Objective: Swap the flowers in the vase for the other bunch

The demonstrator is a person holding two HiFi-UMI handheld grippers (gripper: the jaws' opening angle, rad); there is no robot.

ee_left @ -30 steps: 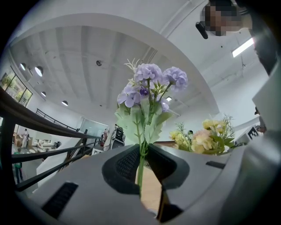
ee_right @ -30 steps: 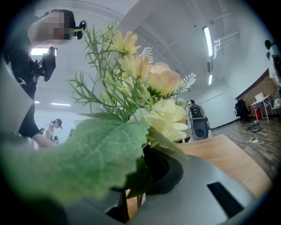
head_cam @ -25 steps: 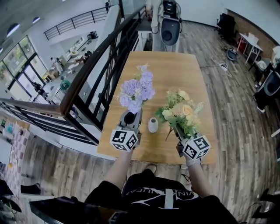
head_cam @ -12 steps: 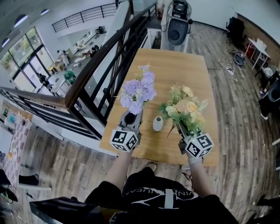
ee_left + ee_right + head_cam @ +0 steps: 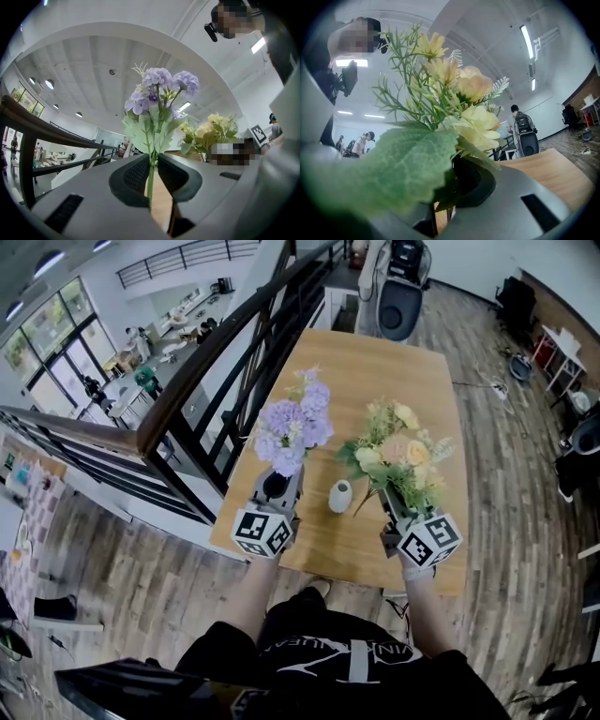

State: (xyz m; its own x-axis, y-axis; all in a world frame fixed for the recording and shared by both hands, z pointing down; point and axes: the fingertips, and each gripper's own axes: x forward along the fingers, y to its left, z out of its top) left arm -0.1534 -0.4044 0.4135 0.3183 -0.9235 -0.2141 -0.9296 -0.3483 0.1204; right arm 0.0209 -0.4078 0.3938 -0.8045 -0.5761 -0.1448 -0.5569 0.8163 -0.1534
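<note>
A small white vase (image 5: 340, 495) stands empty near the front of the wooden table (image 5: 394, 381), between my two grippers. My left gripper (image 5: 278, 486) is shut on the stems of the purple bunch (image 5: 293, 427), held upright to the left of the vase; in the left gripper view the green stem (image 5: 151, 176) runs between the pads below the purple bunch (image 5: 159, 89). My right gripper (image 5: 392, 505) is shut on the stems of the yellow bunch (image 5: 396, 457), held up to the right of the vase. In the right gripper view the yellow bunch (image 5: 459, 108) and a big leaf (image 5: 401, 161) hide the jaws.
A dark stair railing (image 5: 211, 381) runs along the table's left side, with a drop to a lower floor beyond. A dark machine (image 5: 401, 292) stands past the table's far end. Wooden floor lies to the right, with furniture (image 5: 562, 343) at the far right.
The right gripper has lifted the yellow bunch a little higher. Both bunches now sit slightly farther up the table in the head view. The vase has stayed put.
</note>
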